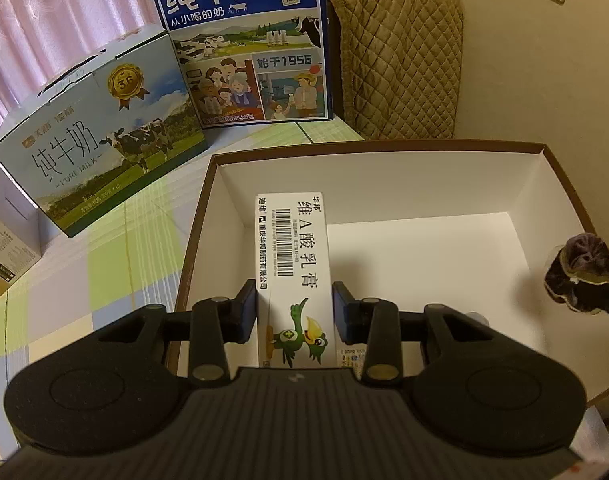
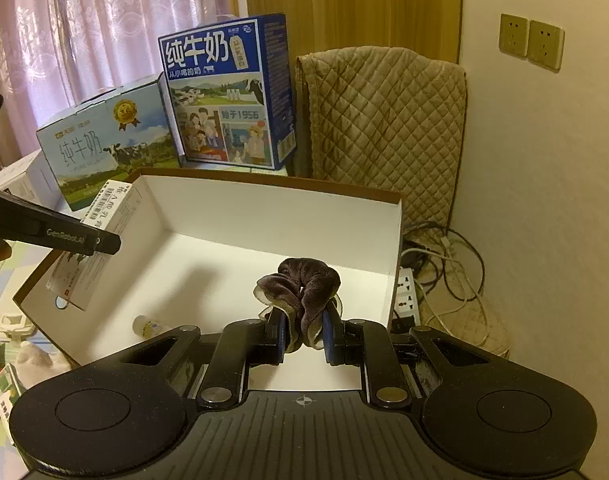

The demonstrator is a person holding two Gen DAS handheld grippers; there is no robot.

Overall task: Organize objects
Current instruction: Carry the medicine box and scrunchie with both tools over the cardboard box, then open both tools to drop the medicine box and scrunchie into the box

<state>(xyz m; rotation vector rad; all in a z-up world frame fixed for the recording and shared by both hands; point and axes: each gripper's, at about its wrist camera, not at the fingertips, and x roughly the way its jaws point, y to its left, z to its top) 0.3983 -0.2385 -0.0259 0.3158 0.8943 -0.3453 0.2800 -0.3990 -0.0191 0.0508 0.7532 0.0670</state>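
Note:
My left gripper (image 1: 294,310) is shut on a long white ointment carton (image 1: 292,264) with a green bird print, held over the left part of the open white-lined box (image 1: 424,184). The same carton (image 2: 100,240) shows at the box's left wall in the right wrist view, with the left gripper (image 2: 104,242) on it. My right gripper (image 2: 303,334) is shut on a dark purple velvet scrunchie (image 2: 300,284), above the white box (image 2: 280,212) near its front. The scrunchie (image 1: 580,276) also appears at the right edge of the left wrist view. A small bottle (image 2: 148,326) lies on the box floor.
Two milk cartons stand behind the box: a pale one (image 1: 100,140) lying at the left and a tall blue one (image 1: 244,40). A quilted cover (image 2: 384,132) drapes over something by the wall. A power strip (image 2: 408,296) and cables lie on the floor at the right. Small items (image 2: 8,388) sit at the table's left.

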